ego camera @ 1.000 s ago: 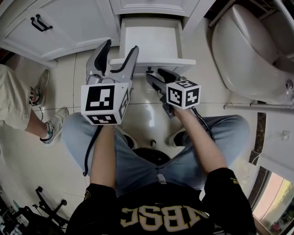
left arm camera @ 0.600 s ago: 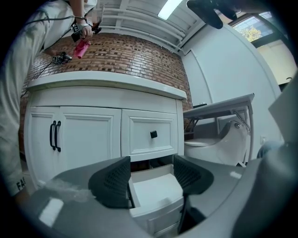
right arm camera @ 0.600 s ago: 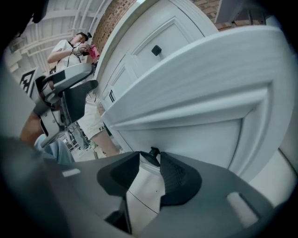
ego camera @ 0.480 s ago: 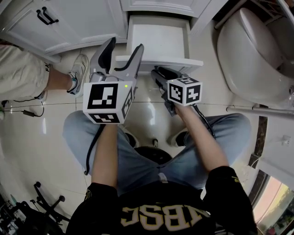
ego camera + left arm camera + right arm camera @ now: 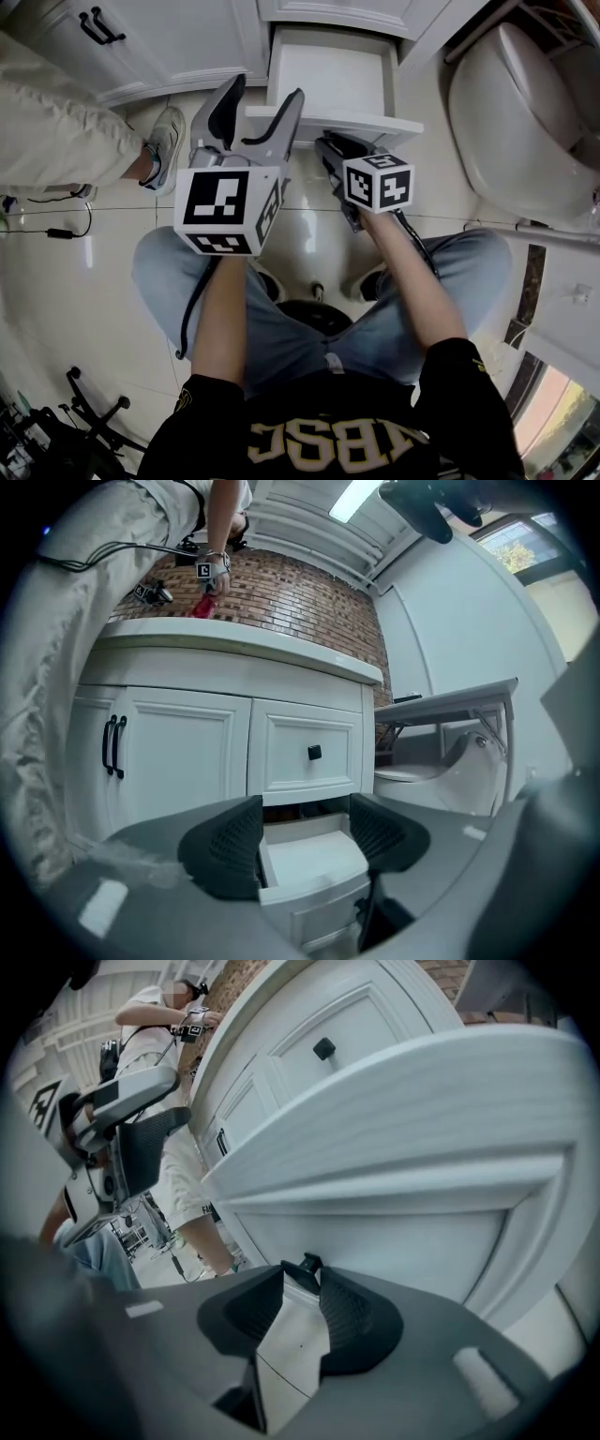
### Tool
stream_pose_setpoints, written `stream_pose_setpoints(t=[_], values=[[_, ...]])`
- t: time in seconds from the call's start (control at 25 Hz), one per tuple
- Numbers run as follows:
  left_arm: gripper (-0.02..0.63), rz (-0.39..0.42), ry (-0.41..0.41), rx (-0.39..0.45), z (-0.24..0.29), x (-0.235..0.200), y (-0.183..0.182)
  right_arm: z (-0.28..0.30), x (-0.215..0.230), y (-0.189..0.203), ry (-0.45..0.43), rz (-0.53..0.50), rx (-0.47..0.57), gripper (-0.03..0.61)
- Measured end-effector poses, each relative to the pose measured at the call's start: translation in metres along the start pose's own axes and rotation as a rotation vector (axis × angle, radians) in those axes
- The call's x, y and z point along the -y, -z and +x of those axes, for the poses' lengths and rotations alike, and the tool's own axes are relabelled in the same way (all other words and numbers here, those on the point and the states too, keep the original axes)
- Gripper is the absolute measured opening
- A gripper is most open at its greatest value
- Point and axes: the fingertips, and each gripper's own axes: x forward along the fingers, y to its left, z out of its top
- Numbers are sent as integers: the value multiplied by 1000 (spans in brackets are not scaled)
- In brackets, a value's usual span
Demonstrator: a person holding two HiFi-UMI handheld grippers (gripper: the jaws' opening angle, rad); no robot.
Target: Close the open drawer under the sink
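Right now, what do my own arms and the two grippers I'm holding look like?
The left gripper and right gripper are grey, two-fingered, with black ribbed pads. Each carries a white cube printed with black square markers, and a black cable trails back from each along the forearm. The forearms are bare; the person wears a black short-sleeved T-shirt with pale yellow lettering and blue jeans.

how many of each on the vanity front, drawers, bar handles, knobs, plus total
drawers: 2, the closed drawer and the open drawer
black bar handles: 2
black knobs: 2, one on each drawer
total: 6
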Motion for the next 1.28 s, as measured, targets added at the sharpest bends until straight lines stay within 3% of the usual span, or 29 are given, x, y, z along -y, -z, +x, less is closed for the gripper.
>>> stream_pose_setpoints(t=[0.4, 0.8, 1.28], values=[[291, -6, -39, -5, 2, -23, 3, 20, 22, -27, 1, 7, -10, 126], [291, -39, -55, -20, 27, -45, 11, 50, 50, -64, 45, 81, -15, 130], [292, -1, -58, -36, 53, -56, 24, 82, 82, -104, 65, 46, 80, 129]])
